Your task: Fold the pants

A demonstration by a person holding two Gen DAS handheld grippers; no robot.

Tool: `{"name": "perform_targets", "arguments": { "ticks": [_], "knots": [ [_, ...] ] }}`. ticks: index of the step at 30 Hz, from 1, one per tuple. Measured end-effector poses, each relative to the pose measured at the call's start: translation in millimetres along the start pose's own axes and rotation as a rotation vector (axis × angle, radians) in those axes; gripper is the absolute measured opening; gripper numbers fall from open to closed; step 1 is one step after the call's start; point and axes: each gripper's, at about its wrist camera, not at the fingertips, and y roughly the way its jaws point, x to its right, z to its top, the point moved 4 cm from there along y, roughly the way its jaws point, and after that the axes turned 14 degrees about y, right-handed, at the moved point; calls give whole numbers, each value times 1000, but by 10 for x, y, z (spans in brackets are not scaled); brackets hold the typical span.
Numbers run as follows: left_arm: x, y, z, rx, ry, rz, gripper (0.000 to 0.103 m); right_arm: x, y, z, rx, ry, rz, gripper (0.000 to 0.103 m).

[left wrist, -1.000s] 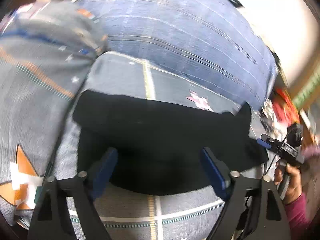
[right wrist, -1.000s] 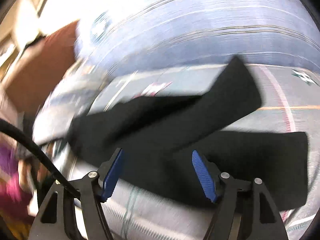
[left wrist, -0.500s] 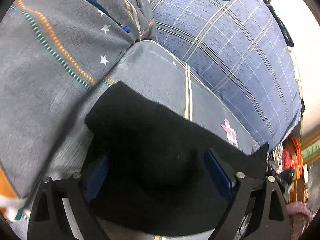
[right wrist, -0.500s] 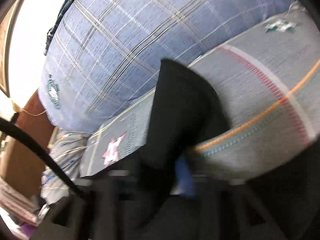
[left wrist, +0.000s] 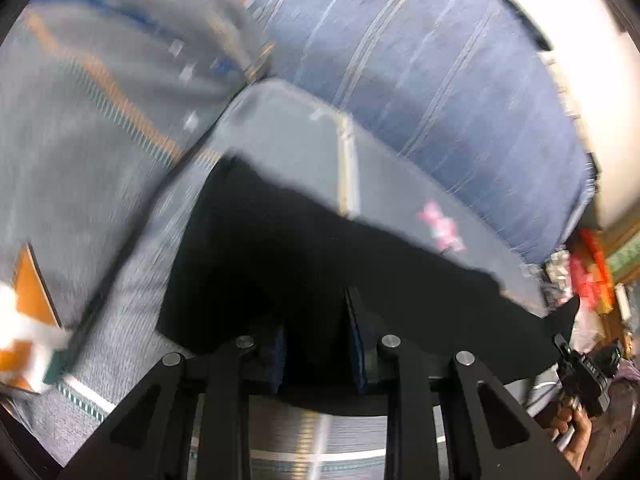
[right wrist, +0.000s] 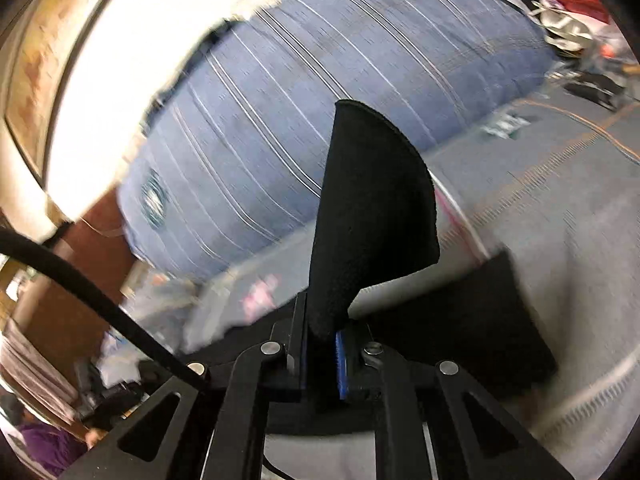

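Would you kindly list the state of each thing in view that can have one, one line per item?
Black pants: partly flat on the grey bedspread, one end lifted and standing up in the right wrist view.
Left gripper: jaws just closed, pinching the near edge of the pants.
Right gripper: shut on the raised end of the pants.
Blue plaid pillow: lying behind the pants, untouched.

The round emblem on the blue quilt is too blurred to read.
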Motion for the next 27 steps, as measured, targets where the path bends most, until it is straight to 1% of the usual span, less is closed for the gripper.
{"name": "perform_targets", "arguments": {
  "ticks": [2,3,5,6,7,8,9,10,11,13,15,17,18,19,21,23,25,27],
  "knots": [
    [-76,102,-31,-17,-24,-11,25,103,123,-52,-24,21,-49,11],
    [-93,82,-27,-13,-36,-23,27,183,235,-88,-41,22,-102,11],
    [-77,-20,-31,-27,-15,-15,34,245,344,-123,-69,24,-168,17],
    [-66,-99,-16,-21,14,7,42,216,299,-124,-56,6,-190,21],
    [-68,-173,-8,-9,39,38,48,213,257,-115,-38,-9,-204,34],
    [-86,-262,0,5,62,77,48,179,183,-108,-11,-32,-225,49],
    [-115,-312,2,12,76,95,48,125,107,-109,7,-58,-241,54],
    [-147,-344,0,10,81,100,48,46,47,-132,8,-90,-238,57],
    [-194,-388,-12,2,77,105,48,-13,25,-156,4,-110,-227,57],
    [-283,-451,-29,4,49,107,48,-218,-17,-279,-31,-171,-160,57],
    [-346,-457,-12,6,23,108,49,-493,57,-478,-112,-249,-37,58],
    [-365,-443,29,21,4,117,52,-835,212,-751,-200,-364,66,60],
    [-385,-446,45,33,-11,119,62,-1085,346,-973,-249,-459,122,60],
    [-394,-450,56,46,-25,113,72,-1202,423,-1103,-276,-508,148,60],
    [-400,-458,79,82,-55,81,76,-1528,662,-1473,-345,-620,220,60],
    [-367,-405,102,75,-39,74,76,-1711,855,-1785,-389,-701,257,60],
    [-313,-324,115,52,-6,91,76,-1866,1101,-2073,-427,-783,272,60],
    [-285,-276,120,43,10,86,76,-1938,1276,-2258,-462,-828,279,60]
  ]
}}
